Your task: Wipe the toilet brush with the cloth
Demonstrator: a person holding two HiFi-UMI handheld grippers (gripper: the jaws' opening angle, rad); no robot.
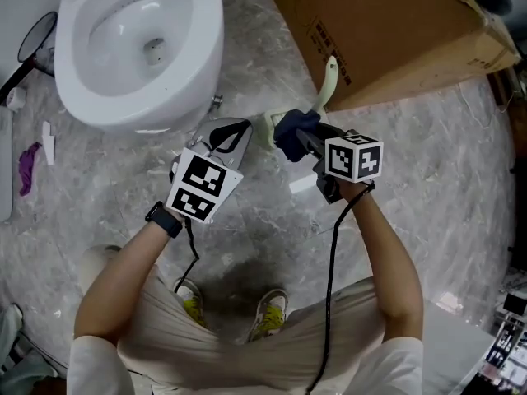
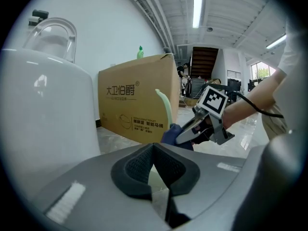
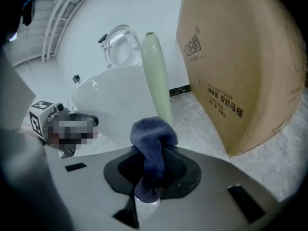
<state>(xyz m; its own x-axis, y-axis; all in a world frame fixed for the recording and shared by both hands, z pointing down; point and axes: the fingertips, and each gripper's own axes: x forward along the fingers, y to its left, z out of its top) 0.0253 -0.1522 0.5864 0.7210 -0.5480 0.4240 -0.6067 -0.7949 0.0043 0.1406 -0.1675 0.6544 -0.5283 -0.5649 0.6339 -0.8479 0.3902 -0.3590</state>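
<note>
One brush [image 3: 156, 76], one cloth [image 3: 153, 138]. The right gripper [image 3: 151, 177] pinches the cloth, which bunches past its jaw tips against the brush handle. The left gripper [image 2: 154, 174] is closed on something pale green, seemingly the brush's base. One toilet [image 1: 206, 56], lid up; one box [image 1: 395, 23], shut.

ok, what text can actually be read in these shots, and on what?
"大卫伯爵" with an ® mark: side of the cardboard box, left gripper view.
"INTELLIGENT TOILET" above "智能马桶": same box, right gripper view.
Small line under the brand name, and the box print in the head view: too small to read.
Cubes on the left tool and right tool: marker patterns, no words.
</note>
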